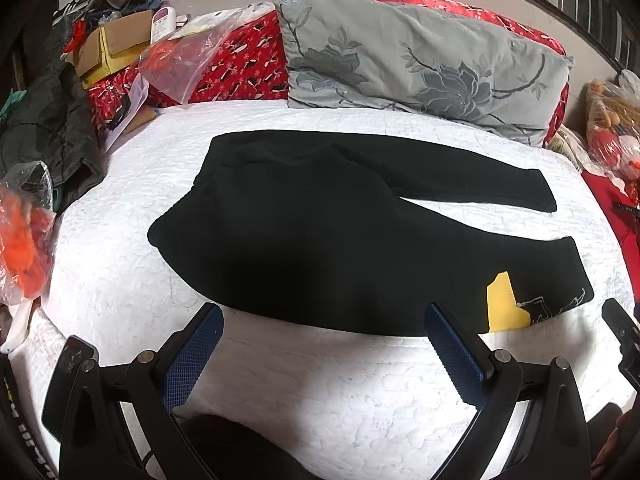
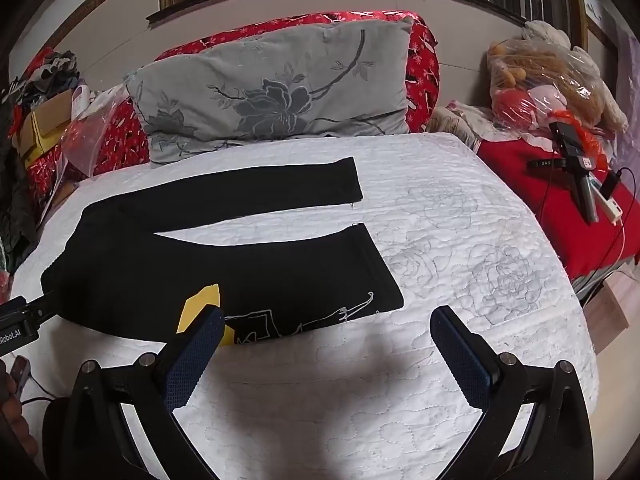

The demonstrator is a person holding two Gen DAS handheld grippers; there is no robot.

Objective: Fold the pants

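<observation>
Bed point(image 1: 120, 264) under a white quilted cover, wide and flat, good ground for folding. Grey flowered pillow point(image 1: 420, 68) at the far edge, clutter of bags and boxes along the far left, none of it in the way.

Black pants point(image 1: 304, 232) spread flat in the middle of the bed, waistband to the left, both legs running right with a narrow wedge of quilt between them. Near leg point(image 2: 304, 276) with a yellow patch point(image 1: 502, 304) and white line print close to the cuff; far leg point(image 2: 256, 188) plain.

Left claw point(image 1: 322, 354) wide open, empty, tilted down over the quilt just near of the seat of the pants. Right claw point(image 2: 326, 356) also wide open and empty, just near of the near cuff (its left pad overlapping the yellow patch in the right wrist view, contact not clear).

Judged step: first fold, one leg onto the other. Best to pinch the near edge at two points, waistband side and cuff side, lift both evenly, carry away toward the far leg, lay seam on seam. Worth pinching only the pants, not the quilt. Risk: uneven lift, skewed cuffs.
</observation>
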